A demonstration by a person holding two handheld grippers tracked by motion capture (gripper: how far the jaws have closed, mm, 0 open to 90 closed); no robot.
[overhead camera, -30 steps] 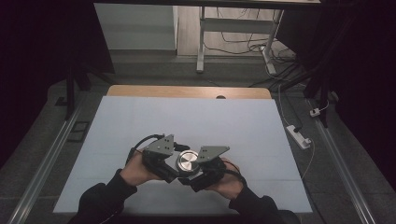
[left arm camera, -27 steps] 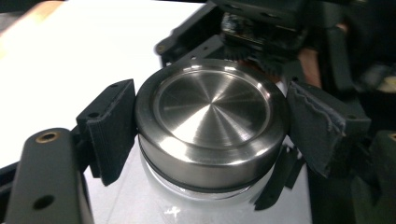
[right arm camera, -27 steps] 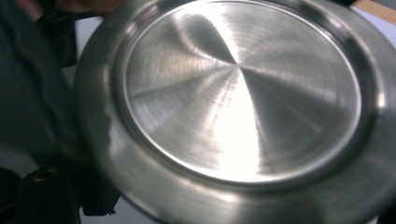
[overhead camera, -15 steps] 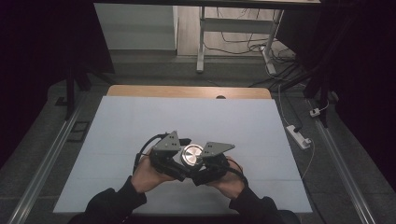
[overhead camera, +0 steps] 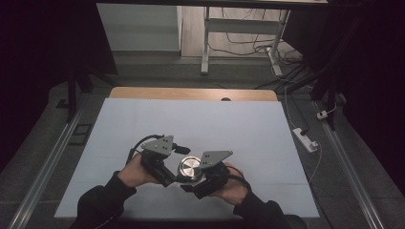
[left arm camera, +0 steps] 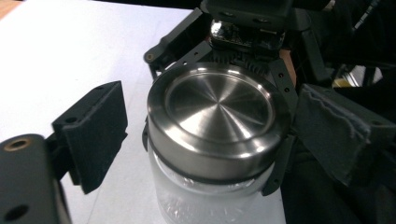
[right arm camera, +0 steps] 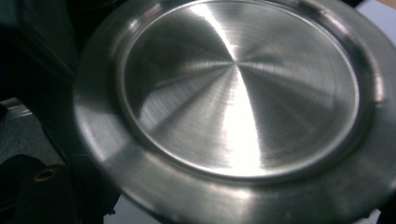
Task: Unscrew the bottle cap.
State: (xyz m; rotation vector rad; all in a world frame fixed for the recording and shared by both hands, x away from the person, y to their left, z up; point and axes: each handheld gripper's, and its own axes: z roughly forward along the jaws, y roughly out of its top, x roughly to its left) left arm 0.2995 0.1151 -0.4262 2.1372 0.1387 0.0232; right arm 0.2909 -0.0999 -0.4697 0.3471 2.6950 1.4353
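- The left tongs (overhead camera: 177, 172) stand part open around the metal lid (left arm camera: 218, 112) of a glass jar (left arm camera: 205, 200). In the left gripper view a gap shows between the left pad (left arm camera: 95, 135) and the lid's rim, so nothing is pressed yet. The jaws have just been closing, with the lid between them.
- The right tongs (overhead camera: 198, 180) are seen from the left gripper view behind and around the jar, under the lid, and are judged to be clamped on the jar's body. The exact contact is hidden by the lid.
- The jar is held upright between the two hands, low over the near middle of the tabletop (overhead camera: 239, 129). Whether its base touches the tabletop cannot be told.
- The step in hand is judged to be the unscrewing of the lid. It is done well if the left pads are set level on the lid's smooth rim, opposite each other, before any turn is made.
- The squeeze should be firm, since brushed metal is likely to slip under soft pads.
- The jar should be kept steady and upright by the right tongs while the lid is turned about its own axis.
- A tilted pull is best avoided, as the thread could bind.
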